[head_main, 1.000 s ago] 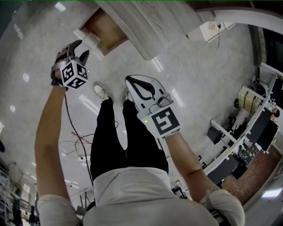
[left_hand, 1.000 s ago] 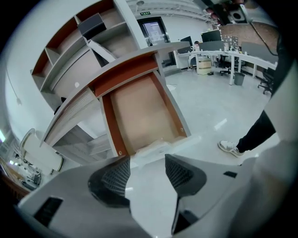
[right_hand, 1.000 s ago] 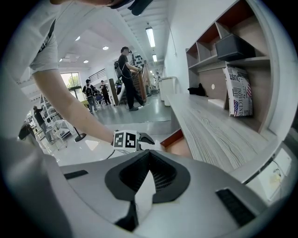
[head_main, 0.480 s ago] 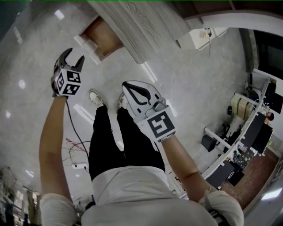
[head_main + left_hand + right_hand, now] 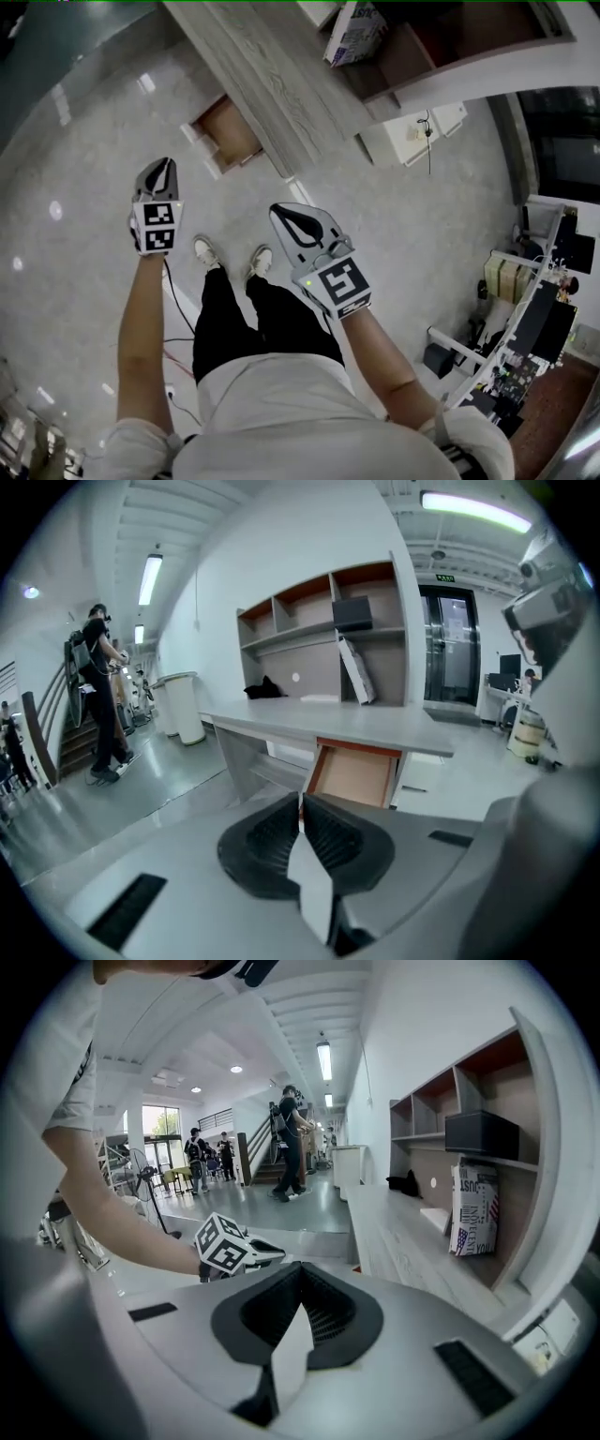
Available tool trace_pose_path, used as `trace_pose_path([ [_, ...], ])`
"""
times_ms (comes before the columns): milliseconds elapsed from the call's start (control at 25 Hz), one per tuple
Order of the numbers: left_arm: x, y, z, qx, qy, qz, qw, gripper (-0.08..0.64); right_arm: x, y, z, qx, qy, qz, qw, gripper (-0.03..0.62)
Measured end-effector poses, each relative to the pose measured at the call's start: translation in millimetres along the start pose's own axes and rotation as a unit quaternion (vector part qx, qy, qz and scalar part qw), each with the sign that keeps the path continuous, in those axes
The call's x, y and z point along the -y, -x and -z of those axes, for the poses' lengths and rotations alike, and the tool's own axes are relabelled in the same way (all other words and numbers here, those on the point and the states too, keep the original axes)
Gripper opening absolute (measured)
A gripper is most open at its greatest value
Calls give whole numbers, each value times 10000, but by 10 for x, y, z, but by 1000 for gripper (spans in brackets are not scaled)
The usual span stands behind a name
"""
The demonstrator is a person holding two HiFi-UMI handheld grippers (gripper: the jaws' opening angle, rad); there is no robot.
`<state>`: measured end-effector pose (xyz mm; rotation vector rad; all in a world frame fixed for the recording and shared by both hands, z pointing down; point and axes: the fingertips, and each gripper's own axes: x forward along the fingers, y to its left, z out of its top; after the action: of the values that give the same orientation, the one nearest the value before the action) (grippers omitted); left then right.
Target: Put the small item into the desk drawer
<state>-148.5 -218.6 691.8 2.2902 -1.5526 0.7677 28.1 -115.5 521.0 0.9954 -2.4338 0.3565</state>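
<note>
The drawer [image 5: 230, 133] stands pulled out below the bench's [image 5: 272, 84] front edge, with open glossy floor [image 5: 75, 187] on both sides. Both tools hover well short of it. The left tool [image 5: 159, 173] is closing on nothing. The right tool [image 5: 284, 216] is clenched, seemingly empty. I cannot make out the small item. Shelves [image 5: 323, 621] back the bench.

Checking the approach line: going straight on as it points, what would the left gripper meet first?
Probably the open drawer under the desk; the left gripper is closing empty jaws. Depth unclear.
</note>
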Motion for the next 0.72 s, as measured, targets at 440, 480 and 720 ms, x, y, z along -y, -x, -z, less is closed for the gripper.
trace_pose_path([
  [440,99,1228,-819,550,253,-461,9971,18,73,750,-569,663,-49,-199,9976,21],
  [480,88,1300,-864,593,246,-498,9967,18,73,789,-625,754,-19,-193,9970,21],
  [720,75,1662,-1163,786,217,-722,9941,18,131,1026,-932,1118,398,-67,9929,21],
])
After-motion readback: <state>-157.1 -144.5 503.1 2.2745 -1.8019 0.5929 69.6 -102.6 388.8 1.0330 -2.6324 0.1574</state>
